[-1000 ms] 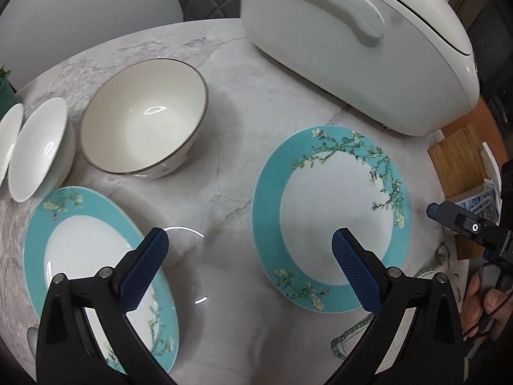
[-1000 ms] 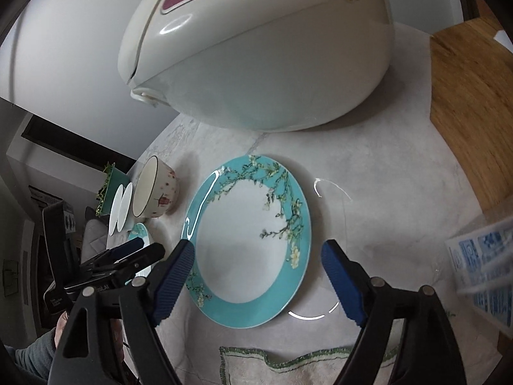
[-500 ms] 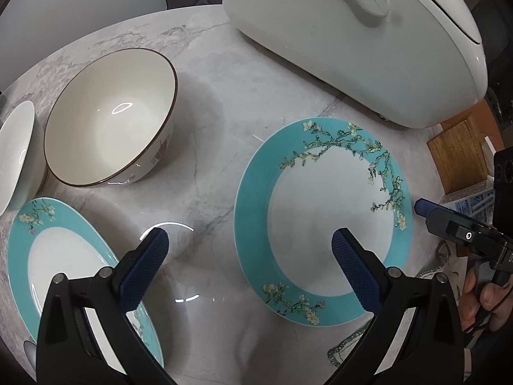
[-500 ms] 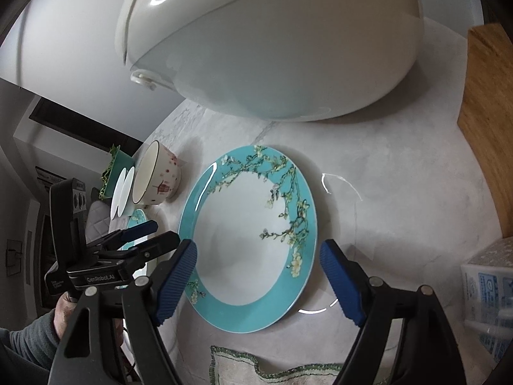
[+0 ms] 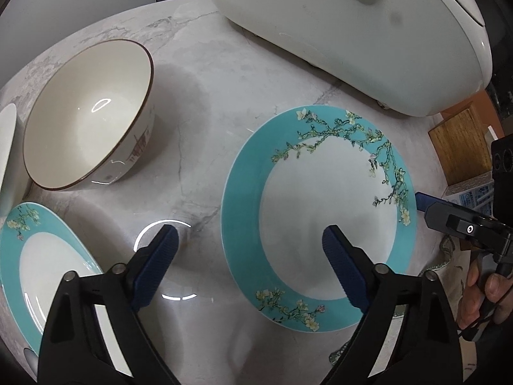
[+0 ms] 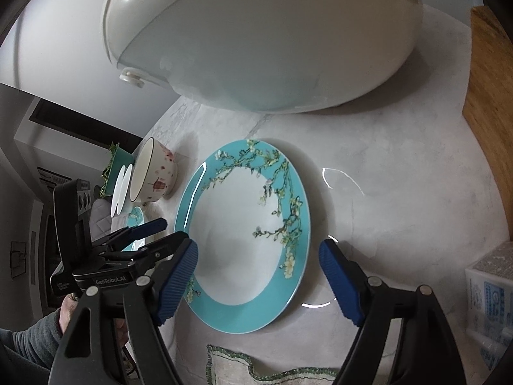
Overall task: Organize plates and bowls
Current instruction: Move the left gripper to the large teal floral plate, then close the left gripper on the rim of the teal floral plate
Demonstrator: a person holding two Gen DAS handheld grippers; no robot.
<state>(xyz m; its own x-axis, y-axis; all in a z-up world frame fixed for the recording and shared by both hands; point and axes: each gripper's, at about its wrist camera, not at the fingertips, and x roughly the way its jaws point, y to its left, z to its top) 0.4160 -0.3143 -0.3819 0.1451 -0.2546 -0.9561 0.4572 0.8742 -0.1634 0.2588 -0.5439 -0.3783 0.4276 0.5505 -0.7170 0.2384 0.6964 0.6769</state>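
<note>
The teal-rimmed plate (image 5: 320, 221) lies flat on the marble table (image 5: 205, 147), straddled by the left gripper (image 5: 247, 266), whose jaws have just been closing a little but stand wide with one pad over the plate's white centre and one over bare marble, gripping nothing. The right gripper (image 6: 258, 277) hangs over the plate's near rim, also wide and empty. Beyond the left gripper's left finger sit a bowl (image 5: 86, 125) and second plate (image 5: 41, 266); a white cooker (image 5: 352, 29) stands past the plate.

My right gripper (image 6: 258, 260) hangs open over the near part of the teal plate (image 6: 224, 317); my left gripper (image 6: 162, 232) sits left
</note>
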